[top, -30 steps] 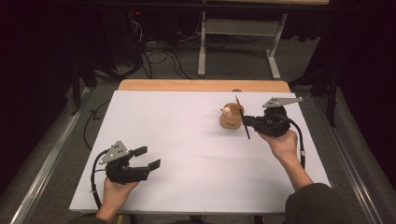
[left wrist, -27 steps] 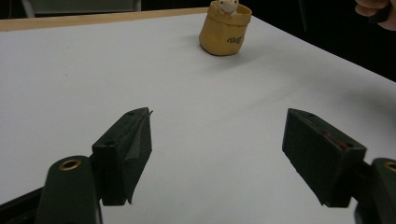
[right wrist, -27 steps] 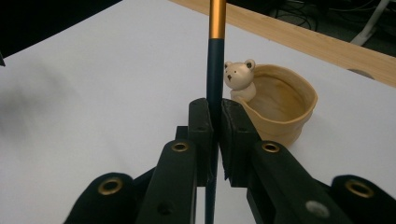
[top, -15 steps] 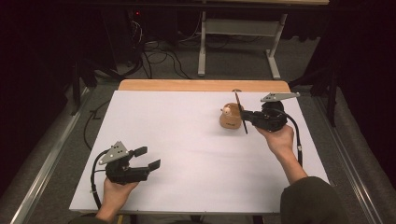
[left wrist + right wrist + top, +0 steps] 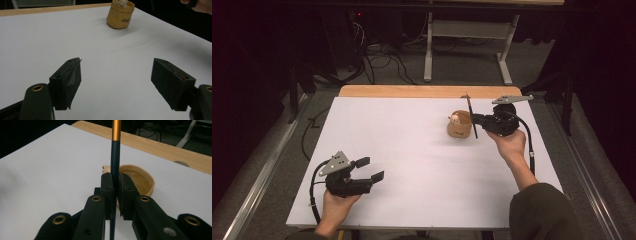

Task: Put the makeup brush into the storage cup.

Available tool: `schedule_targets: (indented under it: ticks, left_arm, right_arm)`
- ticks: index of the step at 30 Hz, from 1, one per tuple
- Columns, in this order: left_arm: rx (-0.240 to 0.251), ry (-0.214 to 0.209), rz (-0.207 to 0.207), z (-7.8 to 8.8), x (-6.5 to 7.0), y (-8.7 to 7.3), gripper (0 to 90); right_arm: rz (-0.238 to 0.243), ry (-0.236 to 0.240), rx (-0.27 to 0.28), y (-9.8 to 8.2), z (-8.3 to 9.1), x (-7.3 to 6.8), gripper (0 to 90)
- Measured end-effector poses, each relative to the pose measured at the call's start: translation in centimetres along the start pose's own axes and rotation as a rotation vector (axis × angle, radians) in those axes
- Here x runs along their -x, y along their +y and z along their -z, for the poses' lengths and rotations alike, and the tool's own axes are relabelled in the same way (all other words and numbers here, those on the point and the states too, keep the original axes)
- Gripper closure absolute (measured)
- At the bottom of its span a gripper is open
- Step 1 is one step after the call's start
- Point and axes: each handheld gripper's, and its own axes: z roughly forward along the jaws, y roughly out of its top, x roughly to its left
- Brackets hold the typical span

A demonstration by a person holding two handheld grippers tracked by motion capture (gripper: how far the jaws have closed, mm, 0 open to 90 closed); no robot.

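A small tan pot (image 5: 459,126) with a pale figure at its rim stands on the white sheet (image 5: 412,150), right of centre. My right gripper (image 5: 474,119) is shut on a thin dark pen with an orange upper section (image 5: 115,157), held roughly upright just right of the pot (image 5: 140,180). The pen (image 5: 471,117) rises above and drops below the jaws. Near the front left, my left gripper (image 5: 371,169) rests in a hand with its jaws wide apart and nothing between them. From the left gripper view, the pot (image 5: 120,15) sits far ahead.
The sheet covers a wooden table whose bare edge (image 5: 412,91) shows at the back. Cables (image 5: 382,60) and a metal stand (image 5: 467,45) lie on the dark floor beyond. A metal rail (image 5: 262,170) runs along the left side.
The right gripper with the pen has shifted slightly up and back beside the pot. The left gripper has not moved.
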Motion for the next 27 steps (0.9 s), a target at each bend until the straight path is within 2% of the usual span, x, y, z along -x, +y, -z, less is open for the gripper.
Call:
schedule_targets:
  ticks: [6, 12, 16, 21, 27]
  left_arm:
    - [0.000, -0.001, -0.004, 0.1, 0.1, 0.0, 24.8]
    - [-0.002, 0.000, -0.002, 0.0, 0.0, 0.0, 24.8]
    - [-0.003, -0.001, -0.005, 0.0, 0.1, 0.0, 24.8]
    - [-0.003, 0.002, -0.006, 0.1, 0.0, 0.0, 24.9]
    - [-0.003, -0.004, -0.009, 0.1, 0.1, 0.0, 24.9]
  right_arm:
    - [-0.003, -0.012, 0.008, 0.8, -0.3, 0.1, 85.6]
    - [0.017, -0.029, 0.011, 1.6, -0.7, 0.2, 85.6]
    - [0.009, -0.032, 0.024, 2.1, -1.1, 0.4, 85.6]
    - [0.005, -0.039, 0.013, 2.4, -1.8, 0.6, 85.6]
    - [0.005, -0.054, 0.033, 2.9, -2.4, 0.7, 85.6]
